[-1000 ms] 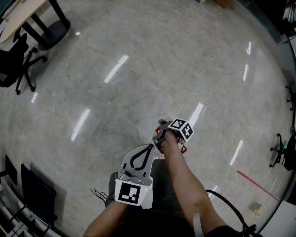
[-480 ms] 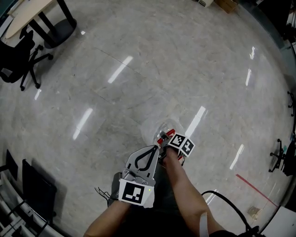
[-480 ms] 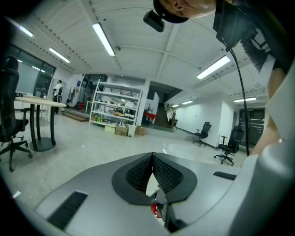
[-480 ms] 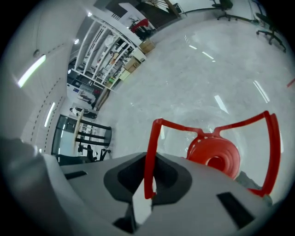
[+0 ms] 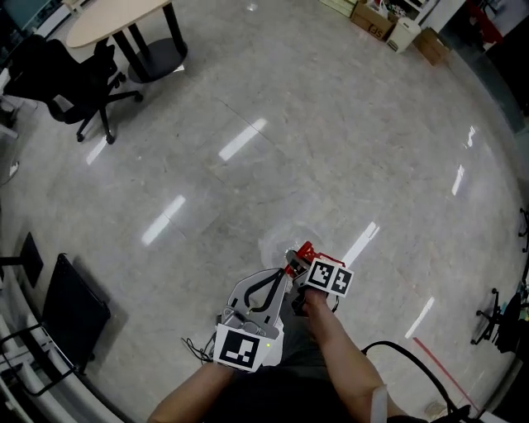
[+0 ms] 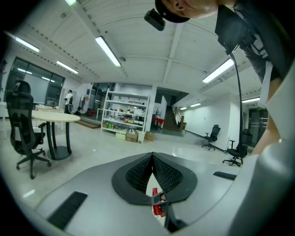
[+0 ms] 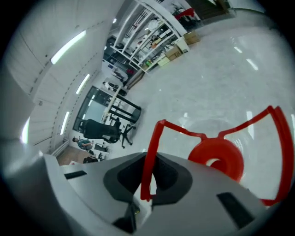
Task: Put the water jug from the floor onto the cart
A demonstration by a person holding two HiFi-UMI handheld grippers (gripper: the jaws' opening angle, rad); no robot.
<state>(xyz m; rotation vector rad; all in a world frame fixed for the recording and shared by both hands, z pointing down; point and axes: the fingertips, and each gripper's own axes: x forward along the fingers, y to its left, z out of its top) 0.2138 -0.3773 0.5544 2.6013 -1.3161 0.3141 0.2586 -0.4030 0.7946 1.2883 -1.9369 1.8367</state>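
Note:
The water jug (image 5: 283, 242) is clear, with a red cap (image 7: 215, 157) and a thin red carrying handle (image 7: 184, 131). My right gripper (image 5: 301, 261) is shut on that handle (image 5: 307, 249); its jaws have just been closing, and the red strip stands pinched between the pads in the right gripper view. The jug hangs below it, above the pale floor. My left gripper (image 5: 283, 273) is beside it on the left, shut and empty, its pads (image 6: 140, 173) meeting at the tip. No cart is in view.
A round table (image 5: 116, 16) and a black office chair (image 5: 58, 70) stand far left. Cardboard boxes (image 5: 376, 18) line the far wall. A black case (image 5: 74, 310) is at the left. A black cable (image 5: 401, 351) runs by my right arm.
Both grippers have risen from the floor. The right gripper rolled and now carries the jug's red handle upward. More of the far room shows in the head view.

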